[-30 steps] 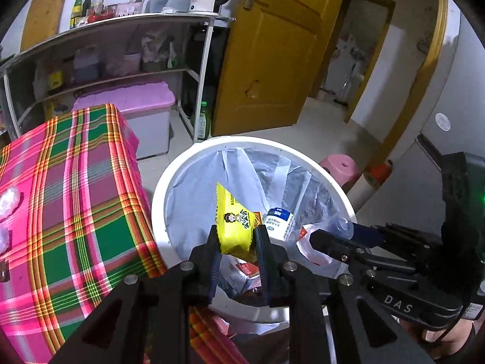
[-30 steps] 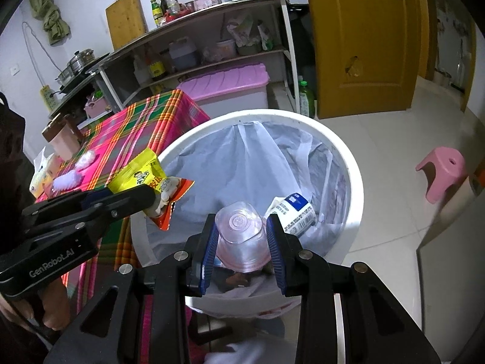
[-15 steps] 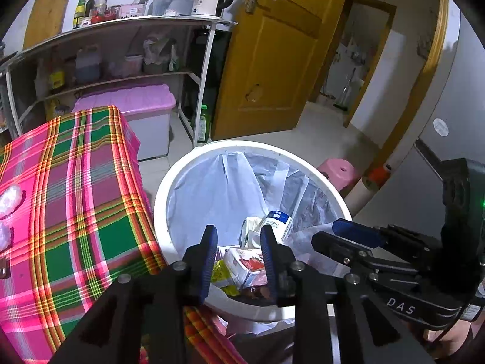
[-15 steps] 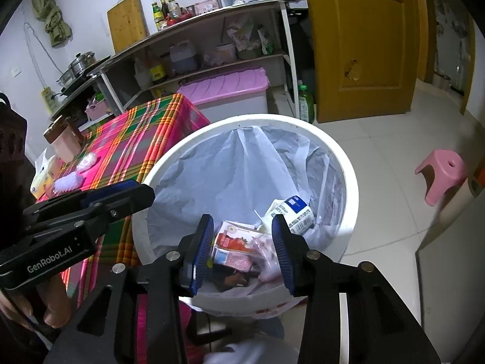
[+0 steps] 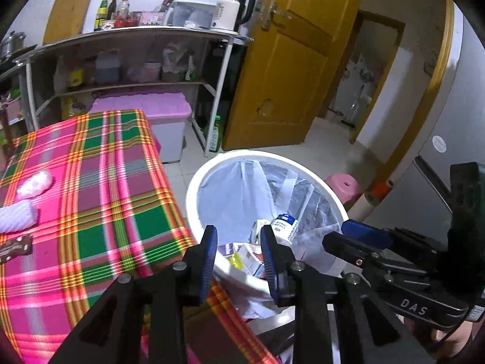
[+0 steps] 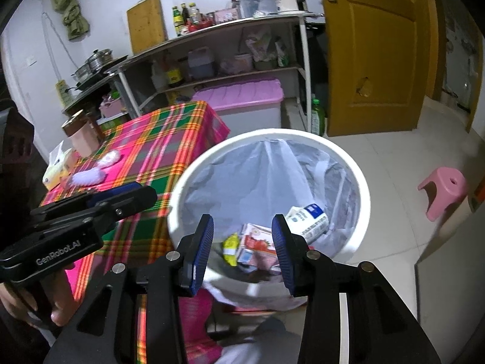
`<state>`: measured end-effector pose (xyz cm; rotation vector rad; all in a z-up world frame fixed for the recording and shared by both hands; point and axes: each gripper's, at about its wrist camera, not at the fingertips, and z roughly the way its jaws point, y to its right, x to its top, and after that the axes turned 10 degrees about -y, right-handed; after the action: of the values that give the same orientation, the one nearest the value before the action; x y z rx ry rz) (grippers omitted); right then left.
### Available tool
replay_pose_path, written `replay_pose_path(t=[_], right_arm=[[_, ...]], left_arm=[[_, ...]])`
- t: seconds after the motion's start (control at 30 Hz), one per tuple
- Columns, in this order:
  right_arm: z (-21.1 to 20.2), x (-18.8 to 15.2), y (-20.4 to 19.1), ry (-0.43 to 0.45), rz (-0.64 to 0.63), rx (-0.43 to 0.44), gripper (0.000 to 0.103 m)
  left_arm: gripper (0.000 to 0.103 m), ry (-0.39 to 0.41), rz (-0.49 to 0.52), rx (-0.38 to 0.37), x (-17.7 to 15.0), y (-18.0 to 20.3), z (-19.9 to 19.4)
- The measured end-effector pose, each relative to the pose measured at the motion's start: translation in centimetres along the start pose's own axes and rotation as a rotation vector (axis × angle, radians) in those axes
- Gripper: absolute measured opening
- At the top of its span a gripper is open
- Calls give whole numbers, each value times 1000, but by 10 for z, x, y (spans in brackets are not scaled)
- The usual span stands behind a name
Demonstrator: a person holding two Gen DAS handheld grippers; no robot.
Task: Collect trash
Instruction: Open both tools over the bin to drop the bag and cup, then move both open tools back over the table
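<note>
From the left wrist, the left gripper (image 5: 239,242) hangs above the near rim of a white trash bin (image 5: 194,188), its blue-padded jaws apart with nothing between them. The bin is lined with a thin, pale, see-through bag (image 5: 236,188) that drapes over the rim and wrinkles down the inside. At the bottom lies the trash: a small white carton with a blue label (image 5: 285,223), a yellow wrapper (image 5: 235,261) and a white and red box (image 5: 250,253), all piled loosely together. The bin stands on the floor just beside a desk covered by a pink and green plaid cloth (image 5: 100,200). On the cloth's far left lie two pale crumpled plastic pieces (image 5: 33,182). The right gripper (image 5: 348,236) reaches in from the right edge above the bin's rim.

From the right wrist, the right gripper (image 6: 242,236) is over the bin (image 6: 362,212), jaws spread and empty. Through the gap the trash shows inside the bag (image 6: 266,170): the yellow wrapper (image 6: 230,247), a carton printed with red strawberries (image 6: 256,239), and the white carton with the blue label (image 6: 309,218) leaning against the liner on the right. The left gripper (image 6: 145,192) juts in from the left, held by a hand (image 6: 45,303) and reaching over the plaid cloth (image 6: 157,145) toward the bin's edge. A pink stool (image 6: 445,188) stands on the tiled floor well apart from the bin.
</note>
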<state>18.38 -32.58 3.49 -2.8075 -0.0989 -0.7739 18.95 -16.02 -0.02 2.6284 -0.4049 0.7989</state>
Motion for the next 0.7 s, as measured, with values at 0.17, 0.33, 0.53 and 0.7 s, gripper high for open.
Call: replay_pose_path(t=[0.17,0.33,0.53,0.7], right_arm=[[-5,-3,-18,5,-35,21,41],[-9,-7,-36,8,-65,44,41],[-11,-12,-53,4,-94,80,41],[-8,-19,-71,-7,-129,112,41]], left_arm=[[29,17,-21,17,-10,-9,-16],[29,41,-28,34,-21,-16,-33],[29,61,-60,69,-36,-29,-52],[29,74,-94,102,-49,-44,-62]])
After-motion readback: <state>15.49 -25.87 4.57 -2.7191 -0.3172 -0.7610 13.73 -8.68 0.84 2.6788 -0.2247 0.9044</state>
